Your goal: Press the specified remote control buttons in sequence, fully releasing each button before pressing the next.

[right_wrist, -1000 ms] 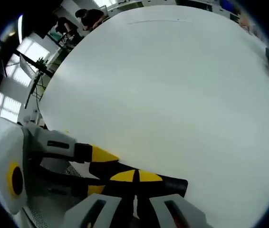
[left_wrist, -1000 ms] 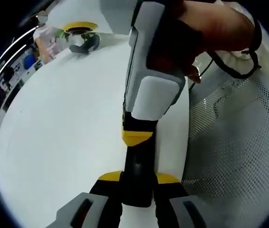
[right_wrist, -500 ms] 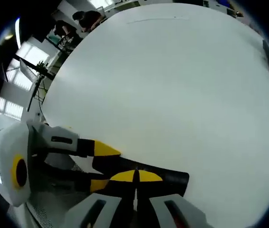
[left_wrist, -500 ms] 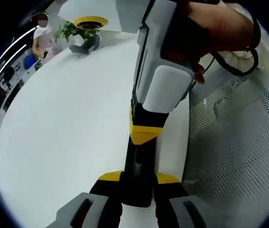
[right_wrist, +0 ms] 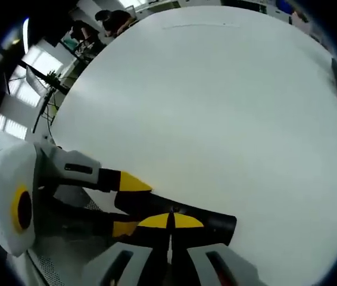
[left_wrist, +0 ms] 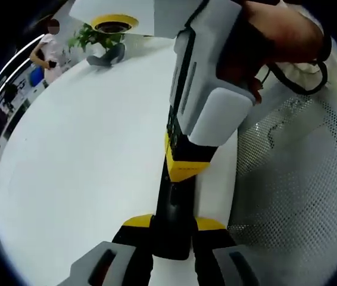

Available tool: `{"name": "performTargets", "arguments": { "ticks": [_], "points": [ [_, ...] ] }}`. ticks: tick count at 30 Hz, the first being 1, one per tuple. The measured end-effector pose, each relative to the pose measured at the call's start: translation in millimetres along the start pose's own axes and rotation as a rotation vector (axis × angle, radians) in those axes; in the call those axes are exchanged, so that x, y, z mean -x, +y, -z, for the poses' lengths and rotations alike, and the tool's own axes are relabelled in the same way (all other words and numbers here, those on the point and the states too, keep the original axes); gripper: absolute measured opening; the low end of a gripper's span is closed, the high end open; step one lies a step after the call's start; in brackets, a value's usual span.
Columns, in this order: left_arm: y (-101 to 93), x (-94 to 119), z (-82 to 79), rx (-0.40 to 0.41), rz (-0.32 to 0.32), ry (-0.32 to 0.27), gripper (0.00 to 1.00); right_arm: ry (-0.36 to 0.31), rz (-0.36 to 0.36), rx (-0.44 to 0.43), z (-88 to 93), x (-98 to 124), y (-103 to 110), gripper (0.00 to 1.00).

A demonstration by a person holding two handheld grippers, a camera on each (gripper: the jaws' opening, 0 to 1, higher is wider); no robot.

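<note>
The left gripper (left_wrist: pixel 171 238) has its yellow-tipped fingers clamped on the near end of the black remote (left_wrist: pixel 172 211), low centre of the left gripper view. The right gripper (left_wrist: pixel 183 161) drops in from the upper right, held by a hand (left_wrist: pixel 270 42), its tips down on the remote. In the right gripper view its own fingers look closed together over the remote (right_wrist: pixel 210 221) at the bottom. The white desk (right_wrist: pixel 216 119) spreads wide and bare. A perforated white surface (left_wrist: pixel 293 196) sits at right; a plant (left_wrist: pixel 91 39) and a person (left_wrist: pixel 46 50) are upper left.
</note>
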State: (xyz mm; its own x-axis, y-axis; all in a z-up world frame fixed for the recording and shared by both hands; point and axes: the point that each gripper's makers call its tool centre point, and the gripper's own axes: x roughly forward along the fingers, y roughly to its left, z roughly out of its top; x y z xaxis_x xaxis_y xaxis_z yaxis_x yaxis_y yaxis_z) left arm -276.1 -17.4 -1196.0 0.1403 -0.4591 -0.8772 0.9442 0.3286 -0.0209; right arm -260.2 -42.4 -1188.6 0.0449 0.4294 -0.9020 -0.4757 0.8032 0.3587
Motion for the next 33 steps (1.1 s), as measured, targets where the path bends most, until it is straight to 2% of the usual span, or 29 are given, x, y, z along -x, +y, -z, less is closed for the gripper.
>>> {"name": "performTargets", "arguments": {
  "ticks": [5, 12, 13, 14, 19, 24, 33],
  "points": [
    [0.1, 0, 0.0, -0.005, 0.0, 0.008, 0.24, 0.022, 0.0, 0.045, -0.2, -1, 1, 0.0],
    [-0.5, -1, 0.1, 0.001, -0.005, 0.014, 0.24, 0.019, -0.016, 0.04, 2.6, -1, 1, 0.0],
    [-0.6, -1, -0.3, 0.001, -0.004, 0.015, 0.25, 0.074, -0.025, 0.008, 14.2, 1, 4, 0.0],
    [-1.0, -1, -0.3, 0.005, -0.003, 0.021, 0.25, 0.029, -0.02, 0.03, 6.7, 0, 2, 0.0],
    [-1.0, 0, 0.4, 0.001, -0.003, 0.026, 0.25, -0.028, 0.008, 0.051, 6.8, -2, 3, 0.0],
    [-1.0, -1, 0.5, 0.004, -0.006, 0.026, 0.25, -0.028, 0.011, 0.044, 5.1, -2, 1, 0.0],
    [-1.2, 0, 0.3, 0.01, -0.008, 0.013, 0.25, -0.031, -0.069, -0.05, 3.9, 0, 1, 0.0]
  ]
}}
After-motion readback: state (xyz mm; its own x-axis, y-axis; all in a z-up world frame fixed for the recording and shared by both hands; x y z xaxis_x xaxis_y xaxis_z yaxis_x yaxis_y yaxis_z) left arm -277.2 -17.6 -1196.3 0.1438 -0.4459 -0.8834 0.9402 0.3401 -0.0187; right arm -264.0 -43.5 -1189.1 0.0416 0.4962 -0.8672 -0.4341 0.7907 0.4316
